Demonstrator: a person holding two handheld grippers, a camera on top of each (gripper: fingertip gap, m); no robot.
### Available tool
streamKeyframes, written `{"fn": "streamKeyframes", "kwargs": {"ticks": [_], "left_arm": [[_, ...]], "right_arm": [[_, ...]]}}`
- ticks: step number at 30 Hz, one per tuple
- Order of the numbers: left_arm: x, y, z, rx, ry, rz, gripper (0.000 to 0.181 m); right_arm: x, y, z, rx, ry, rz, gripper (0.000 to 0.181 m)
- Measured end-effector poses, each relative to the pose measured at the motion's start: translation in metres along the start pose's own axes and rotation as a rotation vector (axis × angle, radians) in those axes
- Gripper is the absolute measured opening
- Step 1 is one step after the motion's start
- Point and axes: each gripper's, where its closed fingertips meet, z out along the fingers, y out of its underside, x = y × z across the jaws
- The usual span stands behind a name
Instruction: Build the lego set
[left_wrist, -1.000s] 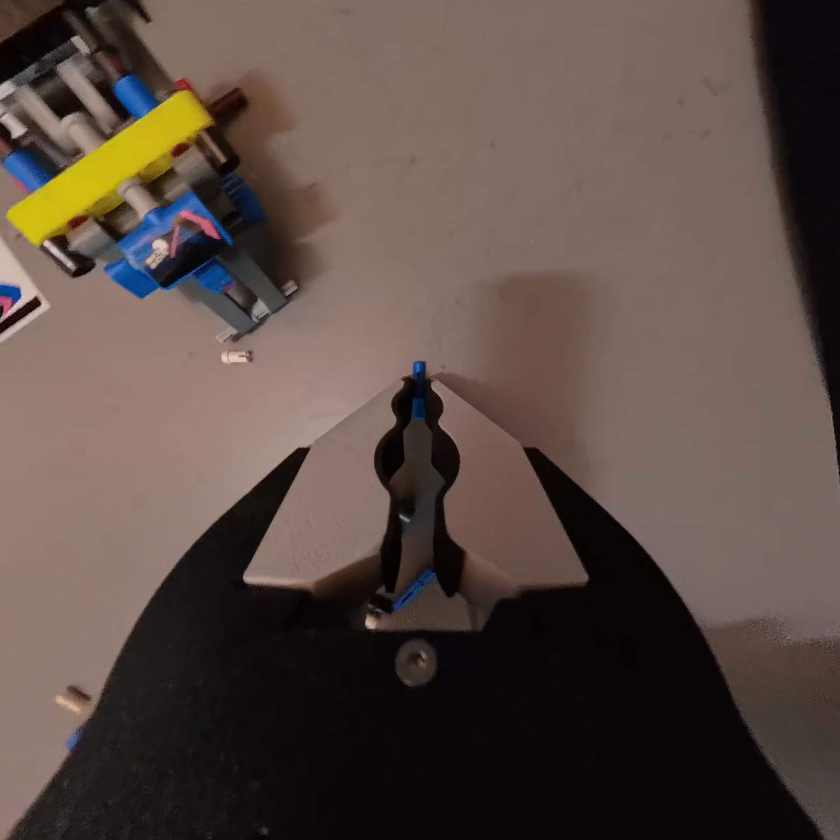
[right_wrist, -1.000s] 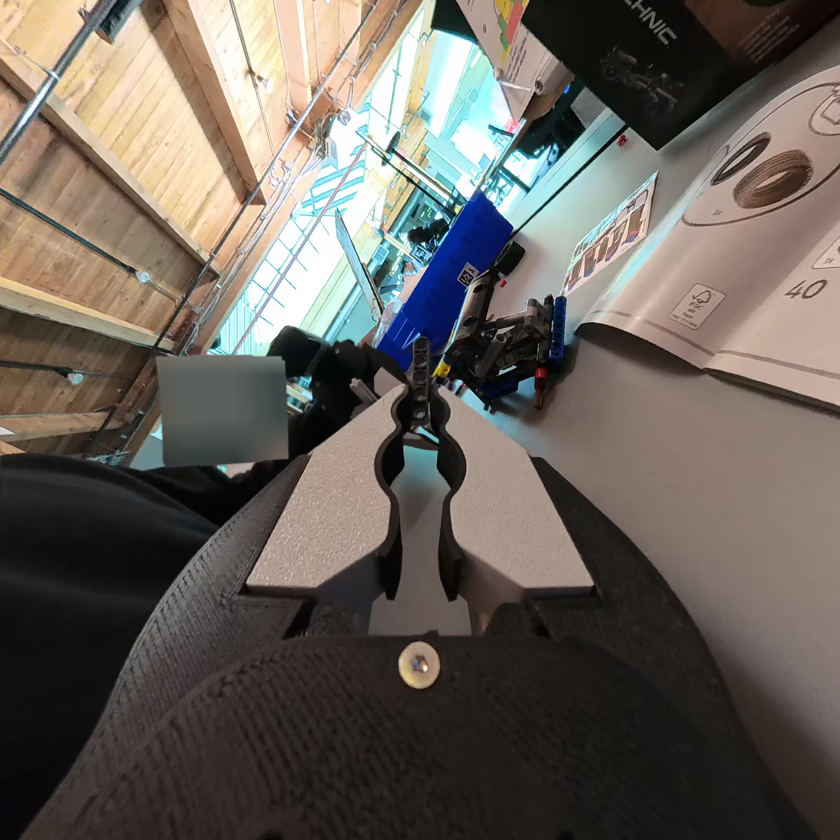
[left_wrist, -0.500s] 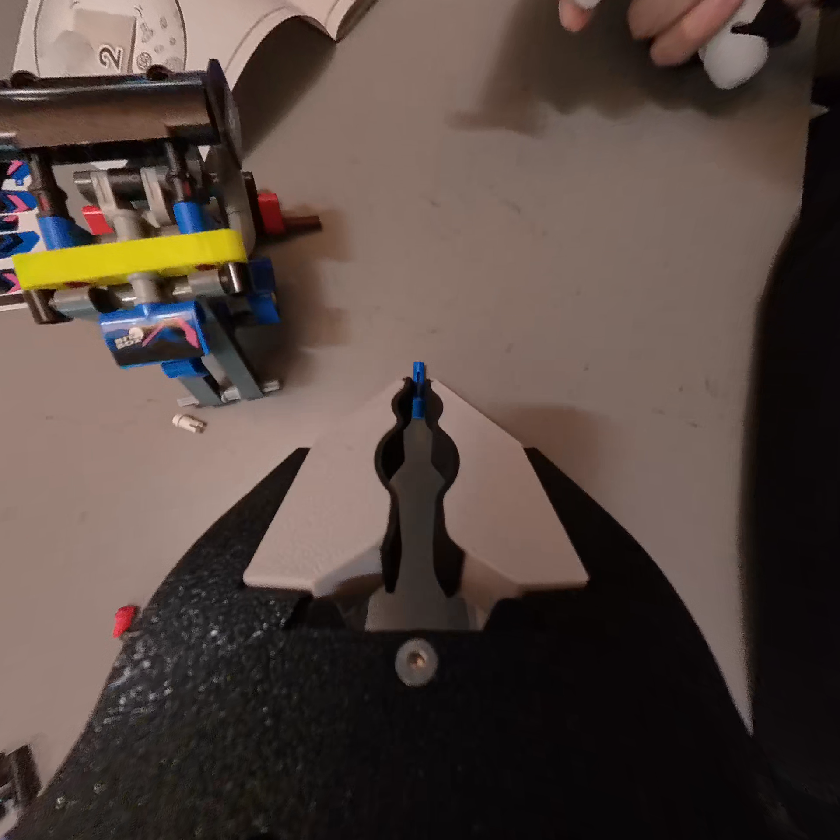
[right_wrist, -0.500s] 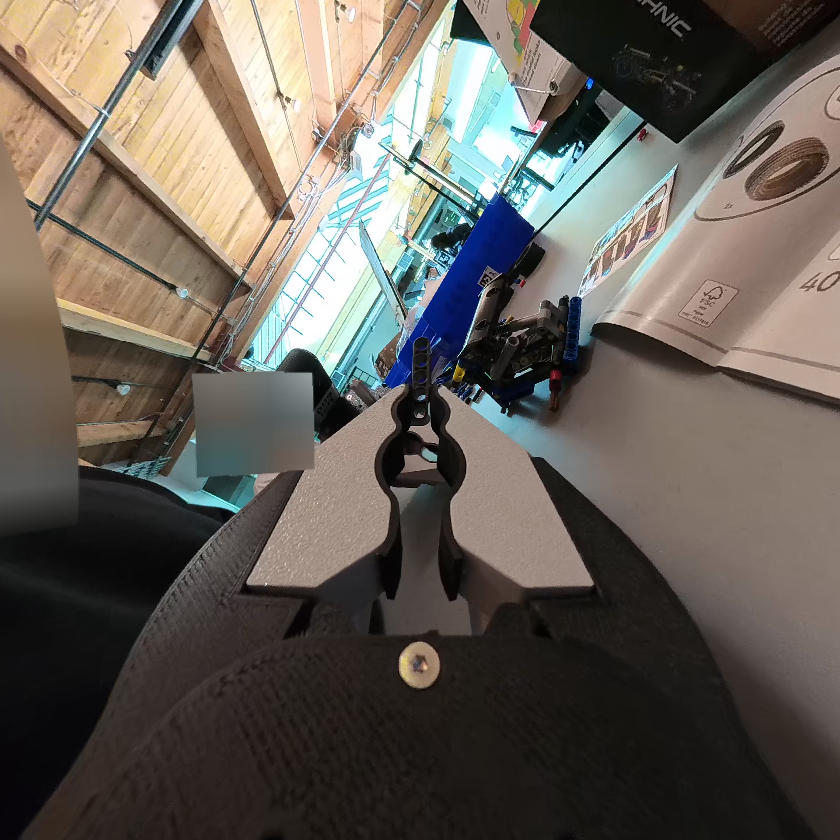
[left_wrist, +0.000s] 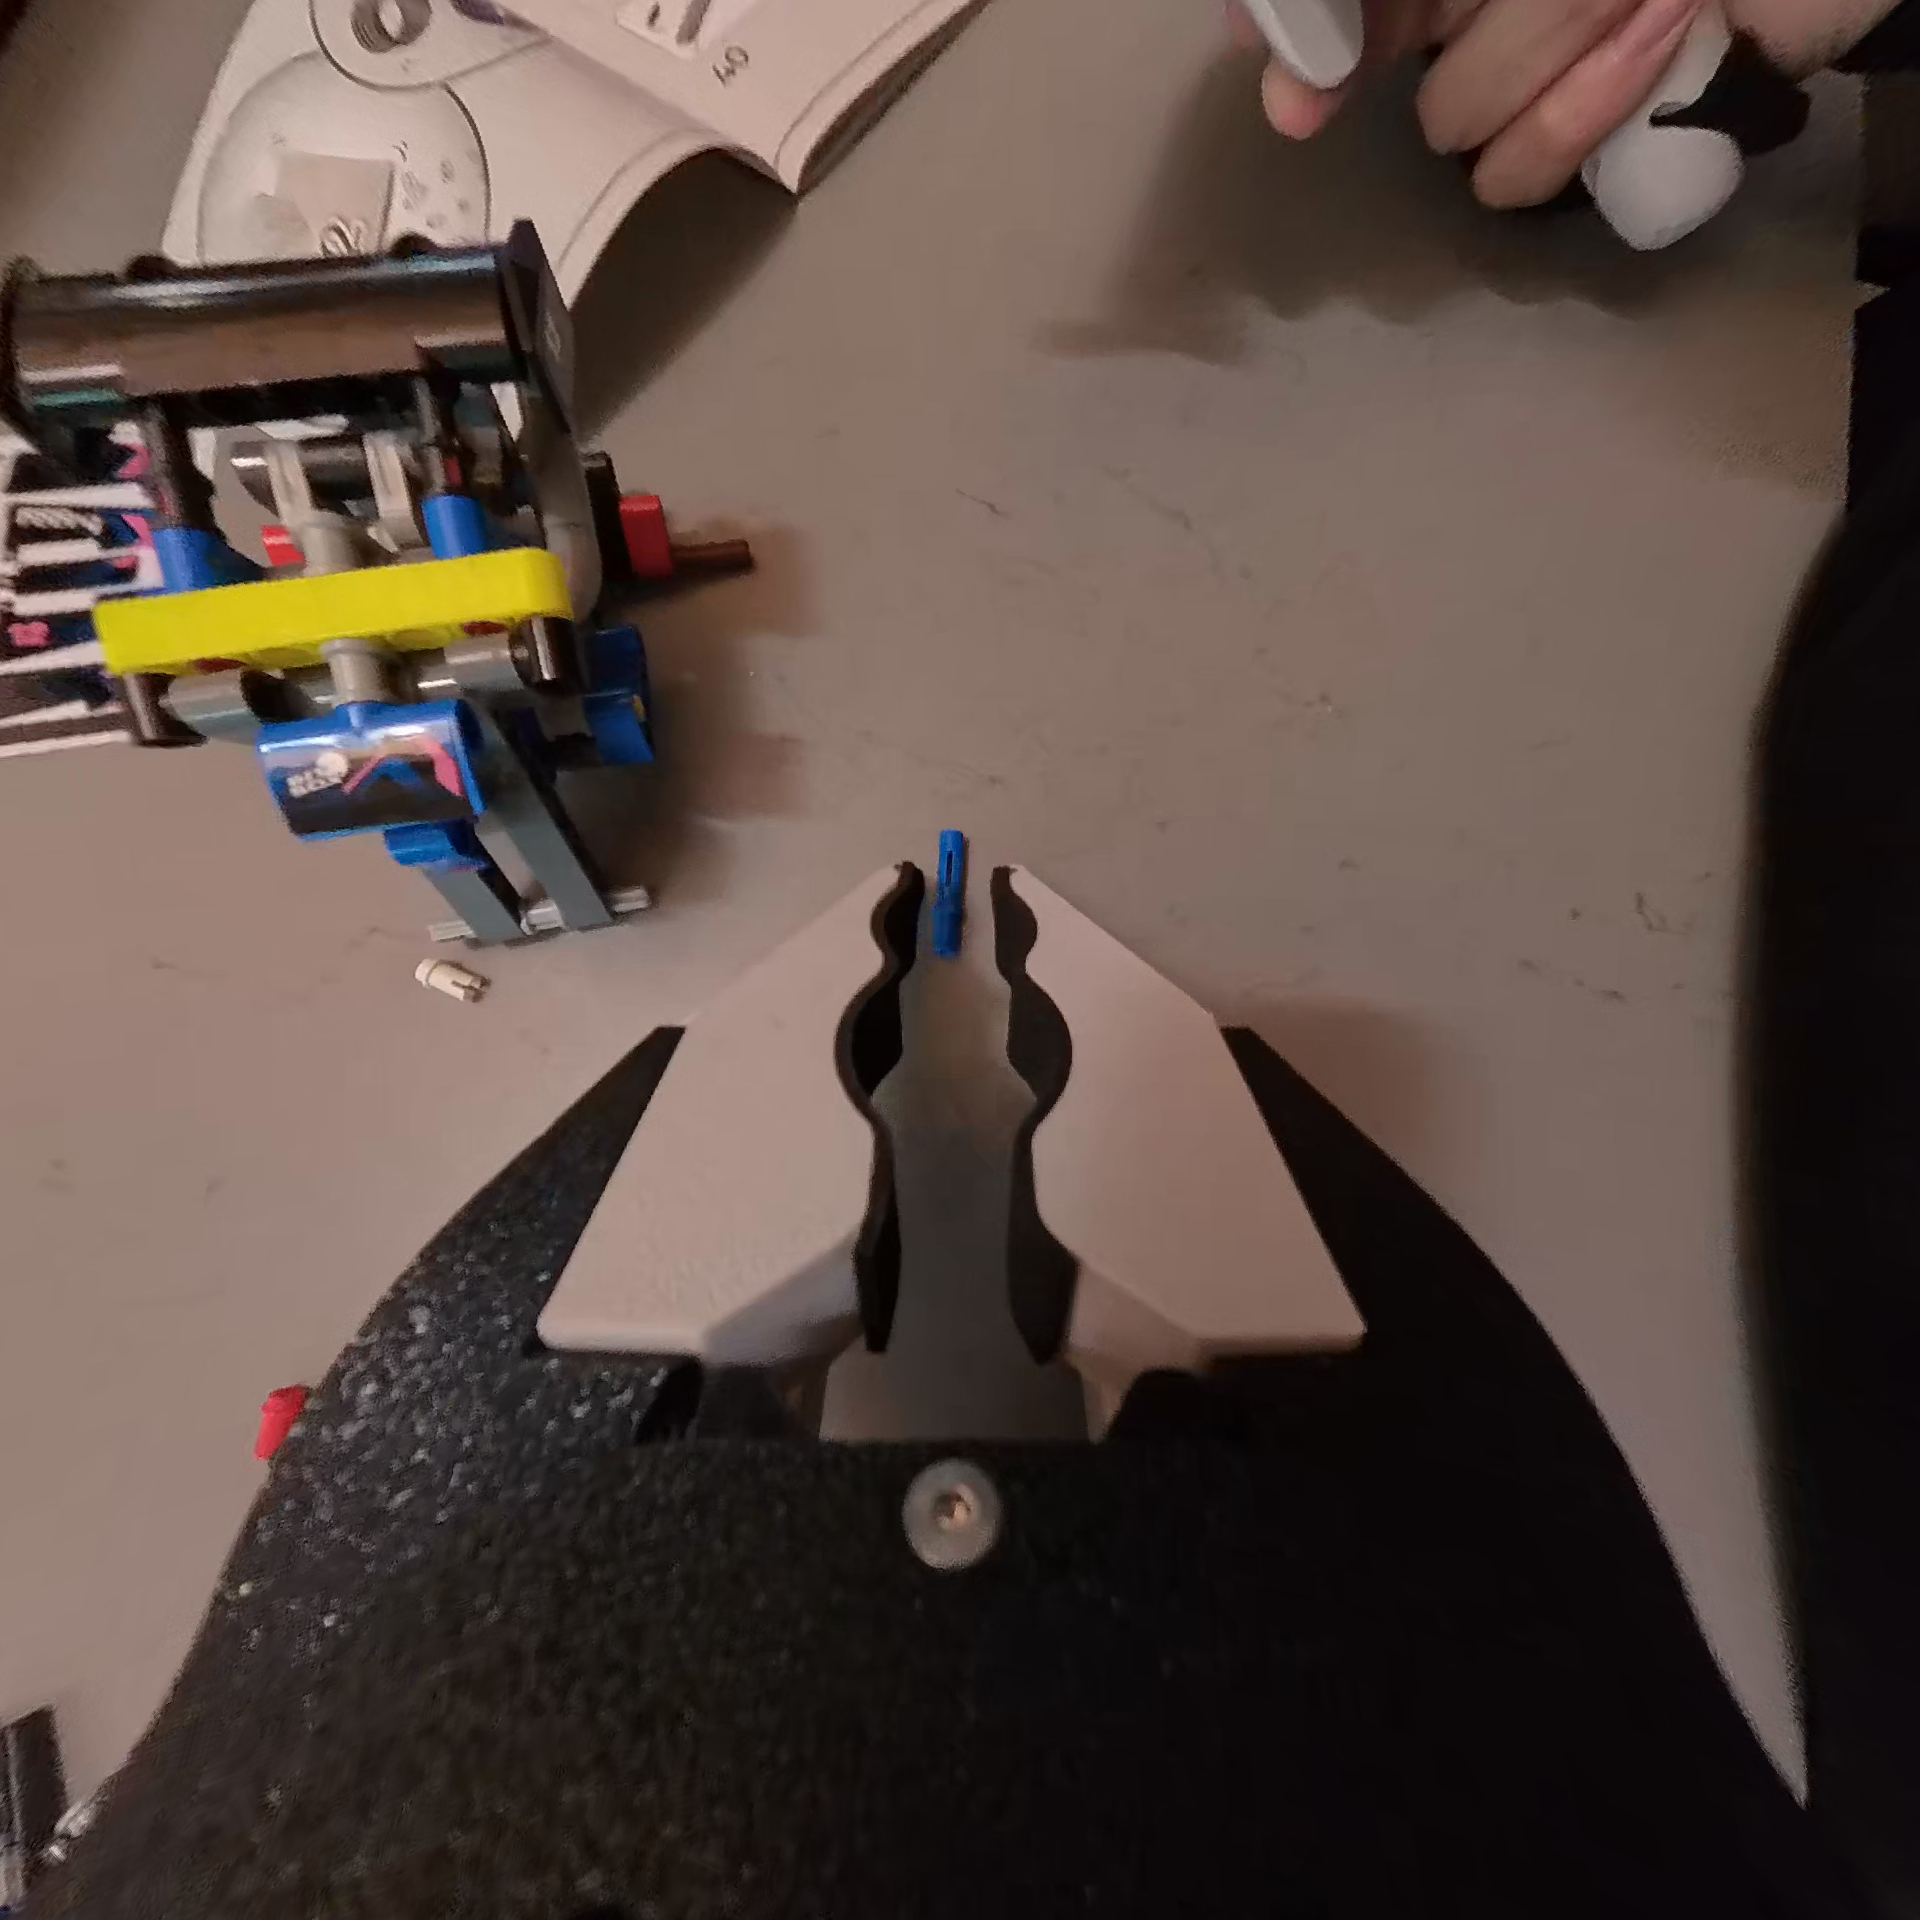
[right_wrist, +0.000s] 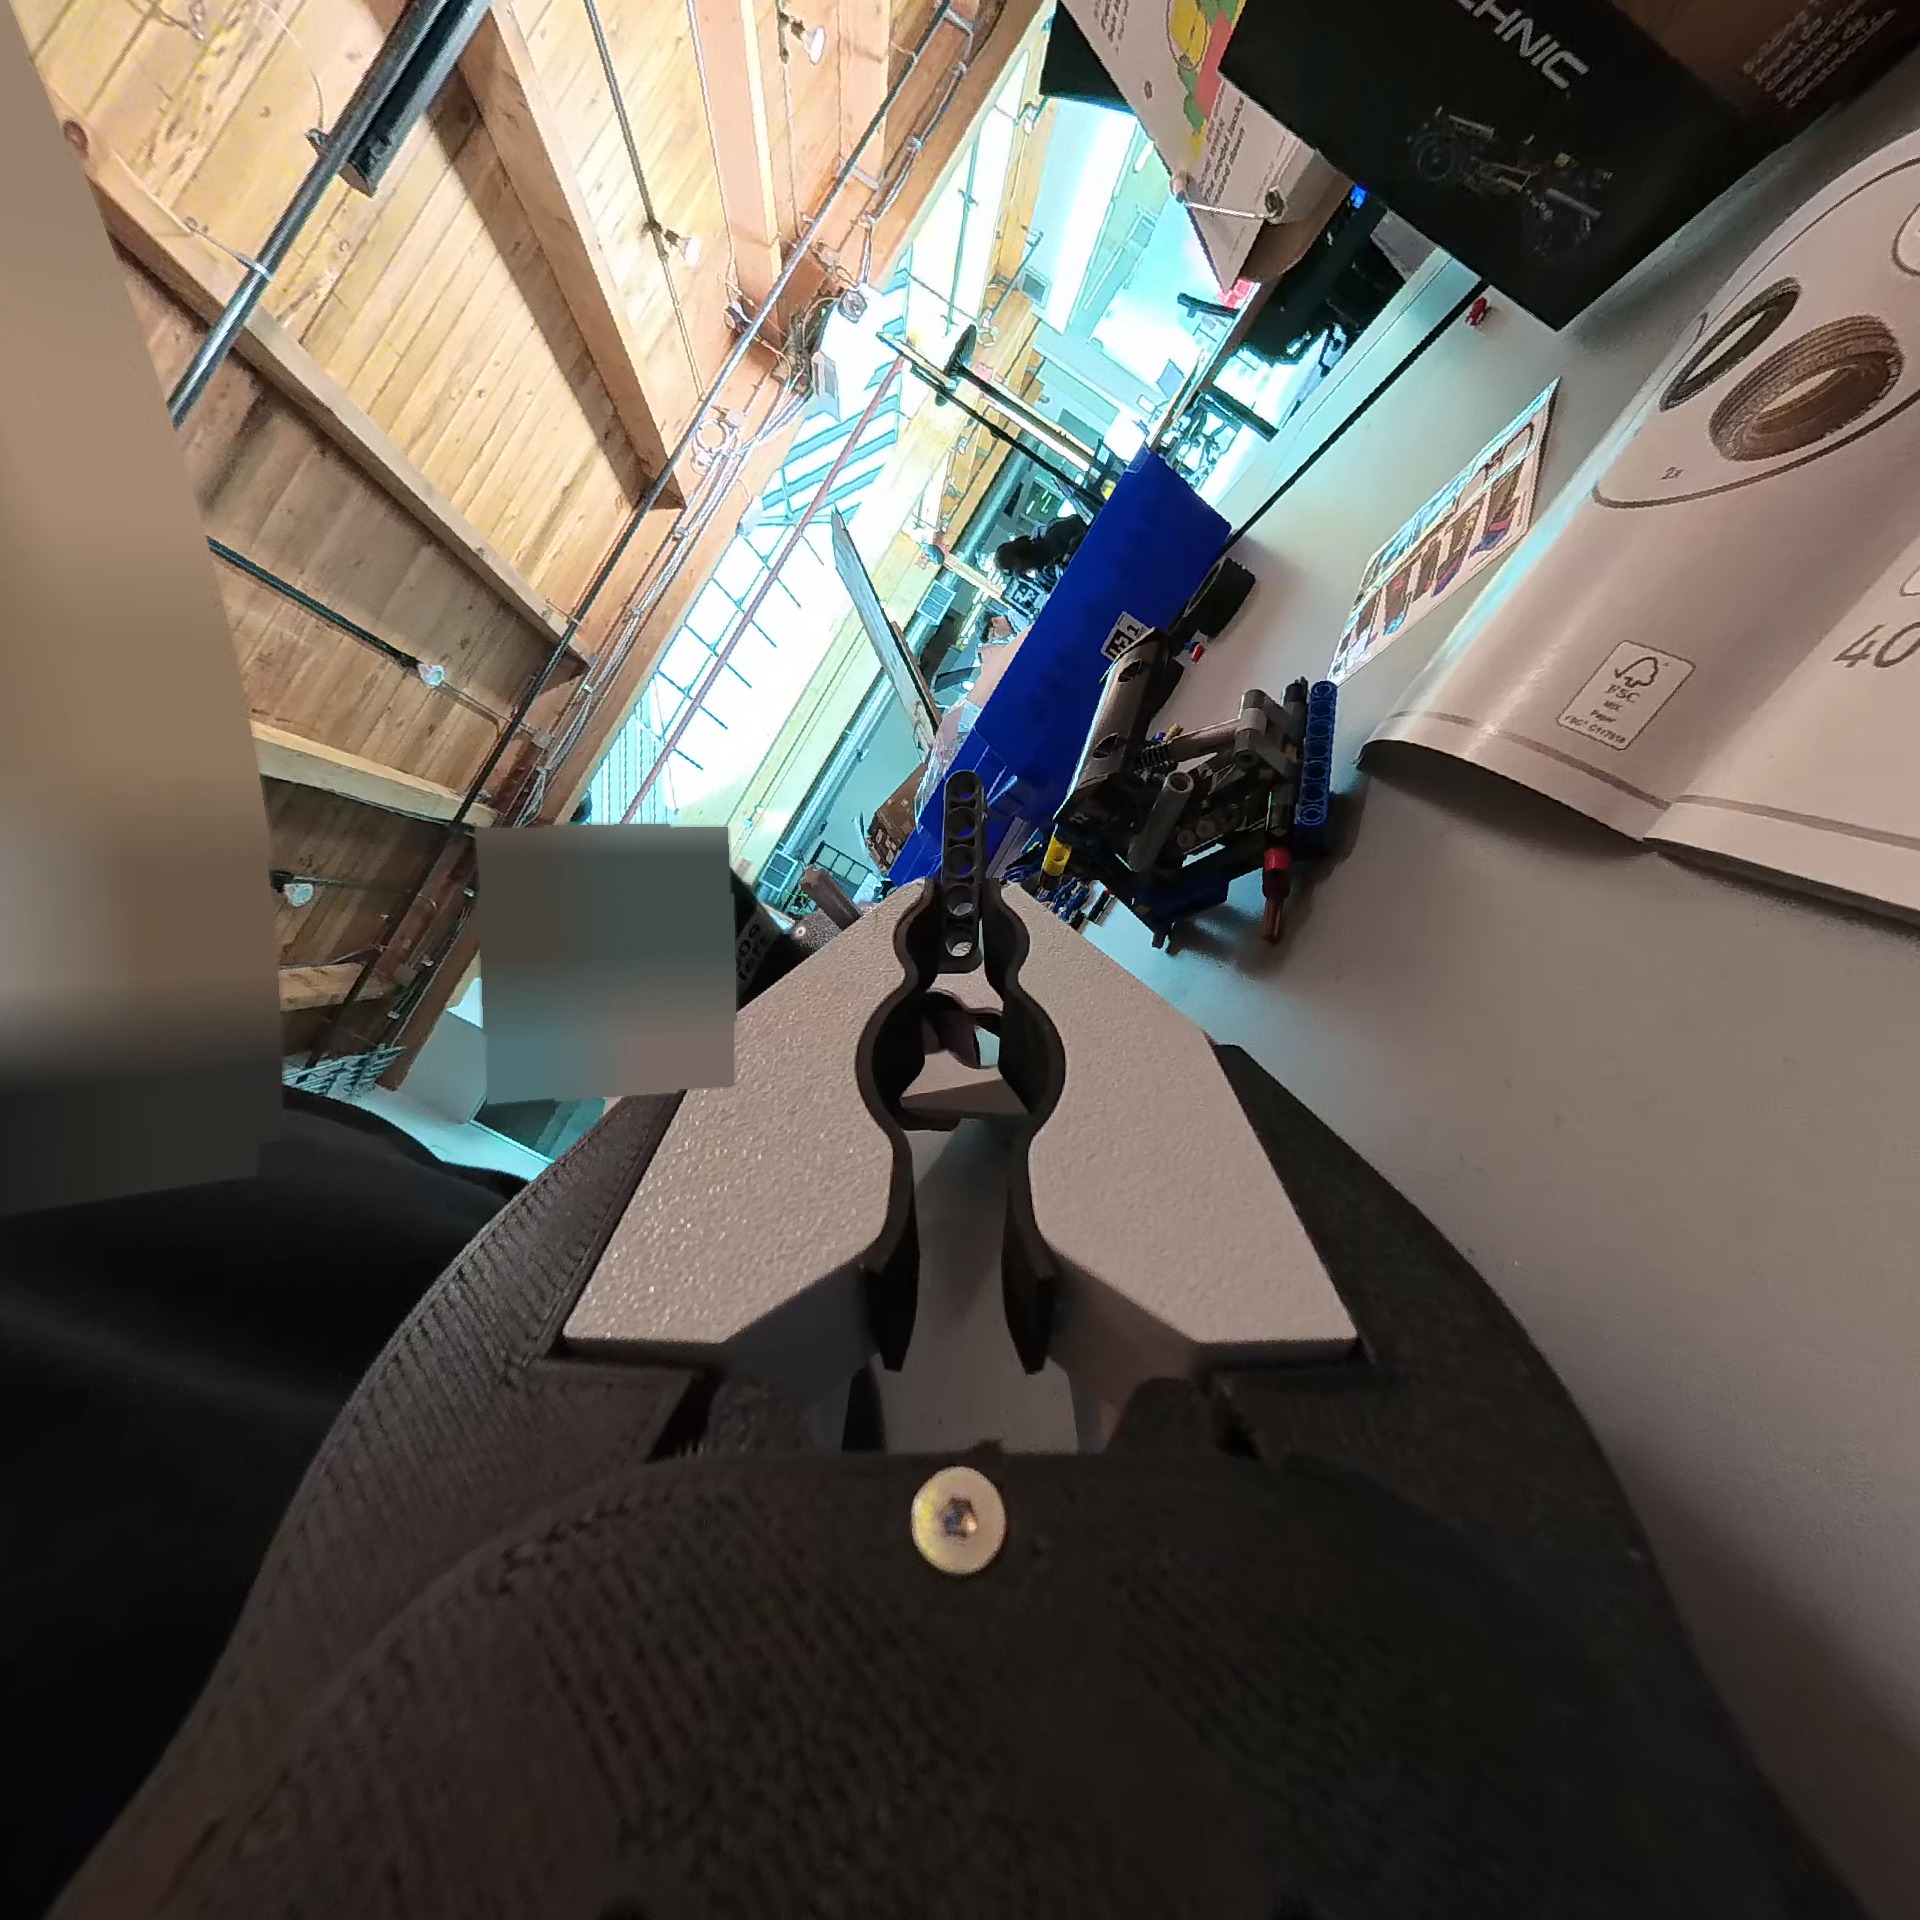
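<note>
Between the tips of the left tongs (left_wrist: 948, 883) sits a small pin (left_wrist: 948, 894), touching neither finger. Ahead and to their left the lego model (left_wrist: 343, 623) stands on the table (left_wrist: 1247, 675), a loose peg (left_wrist: 449, 980) just before it, an open booklet (left_wrist: 582, 114) behind. The right tongs (right_wrist: 961, 914) grip a beam (right_wrist: 962, 852) that sticks out forward; ahead to their right is the model (right_wrist: 1195, 800), with the booklet (right_wrist: 1714, 644) right of it.
</note>
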Motion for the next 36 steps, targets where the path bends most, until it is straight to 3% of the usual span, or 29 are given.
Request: {"fn": "streamKeyframes", "kwargs": {"ticks": [5, 8, 12, 16, 19, 25, 30, 36], "left_arm": [[-0.017, -0.024, -0.025, 0.134, -0.079, 0.026, 0.012], [-0.055, -0.024, -0.057, 0.124, -0.219, 0.047, 0.01], [-0.152, 0.013, -0.122, -0.06, -0.51, -0.029, 0.008], [-0.24, 0.062, -0.171, -0.226, -0.68, -0.16, 0.011], [-0.284, 0.082, -0.175, -0.337, -0.665, -0.138, 0.012], [-0.333, 0.113, -0.146, -0.539, -0.388, -0.012, 0.027], [-0.344, 0.123, -0.13, -0.59, -0.176, -0.094, 0.028], [-0.353, 0.142, -0.126, -0.705, -0.153, -0.148, 0.024]], "right_arm": [[0.001, 0.0, 0.0, -0.001, 0.004, 0.011, 0.006], [0.003, 0.001, 0.001, -0.011, 0.014, 0.013, 0.006], [0.005, 0.001, 0.002, -0.012, 0.026, 0.015, 0.006], [0.007, 0.001, 0.002, -0.01, 0.042, 0.016, 0.006], [0.01, 0.002, 0.002, -0.015, 0.059, 0.021, 0.006], [0.015, 0.002, 0.003, -0.019, 0.082, 0.034, 0.006], [0.017, 0.003, 0.004, -0.023, 0.095, 0.041, 0.006], [0.018, 0.002, 0.004, -0.022, 0.092, 0.054, 0.006]]}}
